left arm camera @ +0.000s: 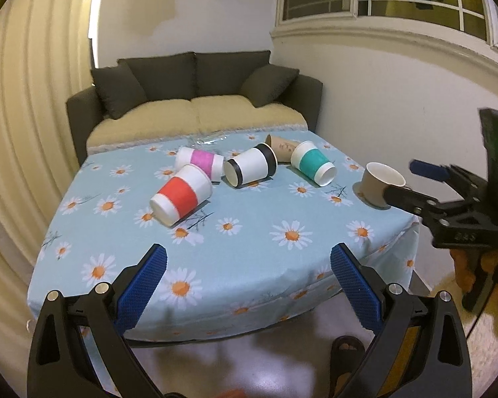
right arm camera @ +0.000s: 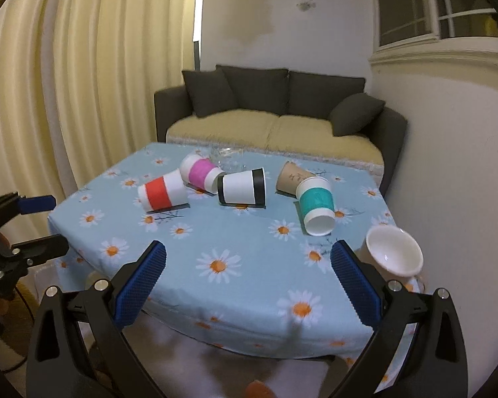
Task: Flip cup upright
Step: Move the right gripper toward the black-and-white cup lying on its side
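Showing the approach stage of the task: both grippers hang short of the near edge of the table (left arm camera: 235,265), which wears a blue daisy-print cloth, and neither touches a cup. The left gripper (left arm camera: 248,260) stands wide open and empty; the right gripper (right arm camera: 248,258) likewise stands wide open and empty, with the beige cup (right arm camera: 394,254) just beside its right finger.

That beige cup already stands mouth-up at the table's right near corner. Five paper cups lie on their sides across the middle of the cloth: the red-banded cup (left arm camera: 182,194) nearest the left, the pink-banded cup (left arm camera: 201,162) touching it behind, the black-banded cup (left arm camera: 250,165) at centre, the teal-banded cup (left arm camera: 312,163) to the right, and a brown cup (left arm camera: 282,147) behind it (partly hidden). A clear glass object (right arm camera: 227,158) sits at the far edge; its pose cannot be told.

Judged from this layout, one toppled cup is next. That move calls for closing on a cup's wall, then rotating it until its mouth faces up.
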`<state>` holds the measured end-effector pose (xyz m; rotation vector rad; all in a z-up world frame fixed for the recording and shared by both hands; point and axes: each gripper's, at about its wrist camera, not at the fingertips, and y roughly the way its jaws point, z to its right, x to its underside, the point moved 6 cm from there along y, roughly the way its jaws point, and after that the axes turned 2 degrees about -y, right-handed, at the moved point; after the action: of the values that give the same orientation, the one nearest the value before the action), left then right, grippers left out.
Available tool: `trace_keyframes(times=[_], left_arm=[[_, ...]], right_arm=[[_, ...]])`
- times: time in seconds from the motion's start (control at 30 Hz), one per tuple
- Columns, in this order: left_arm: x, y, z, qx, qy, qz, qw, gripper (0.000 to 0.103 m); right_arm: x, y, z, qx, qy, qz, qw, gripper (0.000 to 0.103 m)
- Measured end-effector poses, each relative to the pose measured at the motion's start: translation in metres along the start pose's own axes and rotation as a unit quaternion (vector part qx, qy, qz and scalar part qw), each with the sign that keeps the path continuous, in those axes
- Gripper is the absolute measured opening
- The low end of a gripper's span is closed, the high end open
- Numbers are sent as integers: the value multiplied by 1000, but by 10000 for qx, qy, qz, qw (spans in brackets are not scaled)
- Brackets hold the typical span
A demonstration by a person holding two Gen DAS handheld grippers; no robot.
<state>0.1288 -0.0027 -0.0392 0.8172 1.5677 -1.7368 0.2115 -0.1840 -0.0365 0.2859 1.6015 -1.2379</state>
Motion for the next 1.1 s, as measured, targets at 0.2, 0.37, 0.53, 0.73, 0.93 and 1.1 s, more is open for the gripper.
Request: trace_keyframes(times=[0.2,0.37,0.53,0.73,0.93,1.1], left_arm=[[-32,41,-7,135,135,-212,9996,96],[-51,78,-14,181,190,-370,9990,96],[-64,116,-17,168,463,-540,9973,96],[-88,168,-7,421,1746,-1111,9774,96],[-110,214,12,1100,2626,-1744,9426,96],[-112,255,22,1305,2994,-2248,9180,95]], right_arm=[[-34,70,19,-579,-79,-774,9953,99],[-62,139,32,-1188,245,-1614,9794,99],[-78,190,39,-1720,1012,-2233,9541,99],[-92,207,62,-2212,2116,-2152,9274,99],[-88,200,90,-2492,2640,-2241,9045,99],[-85,189,107,-2606,2740,-2206,8991,99]])
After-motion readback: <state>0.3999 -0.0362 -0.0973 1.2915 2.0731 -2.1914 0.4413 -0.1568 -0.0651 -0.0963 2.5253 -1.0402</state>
